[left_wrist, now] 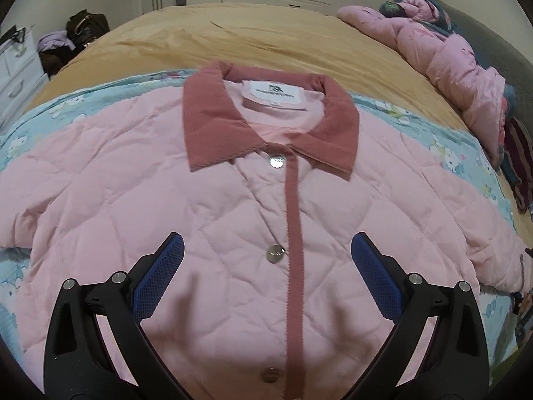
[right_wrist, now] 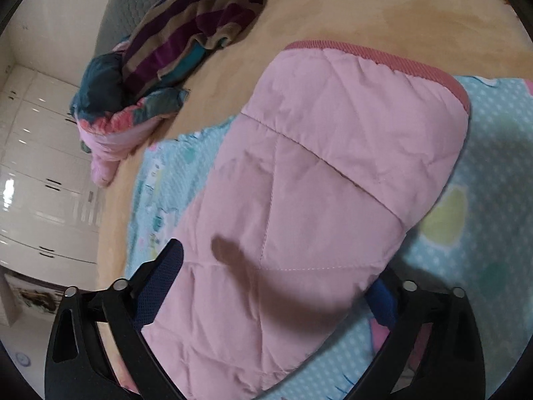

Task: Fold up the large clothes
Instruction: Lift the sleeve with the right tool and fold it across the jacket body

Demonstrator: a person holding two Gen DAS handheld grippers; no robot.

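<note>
A pink quilted jacket (left_wrist: 233, 206) with a dark pink collar (left_wrist: 213, 123) and snap buttons lies flat, front up, on a light blue patterned blanket (left_wrist: 416, 126). My left gripper (left_wrist: 266, 256) is open and empty, hovering above the jacket's chest, its blue pads either side of the placket. In the right wrist view, the jacket's sleeve (right_wrist: 316, 173) with a dark pink cuff (right_wrist: 383, 56) runs between the fingers of my right gripper (right_wrist: 276, 266). The jaws are wide open around the sleeve; the right pad is partly hidden behind it.
The tan bedspread (left_wrist: 233, 33) covers the bed. A pink quilt (left_wrist: 449, 63) and a striped garment (right_wrist: 186, 30) are piled along the grey headboard side. White drawers (left_wrist: 16, 76) and a pile of bags stand at the far left; white wardrobes (right_wrist: 40, 166) are beyond.
</note>
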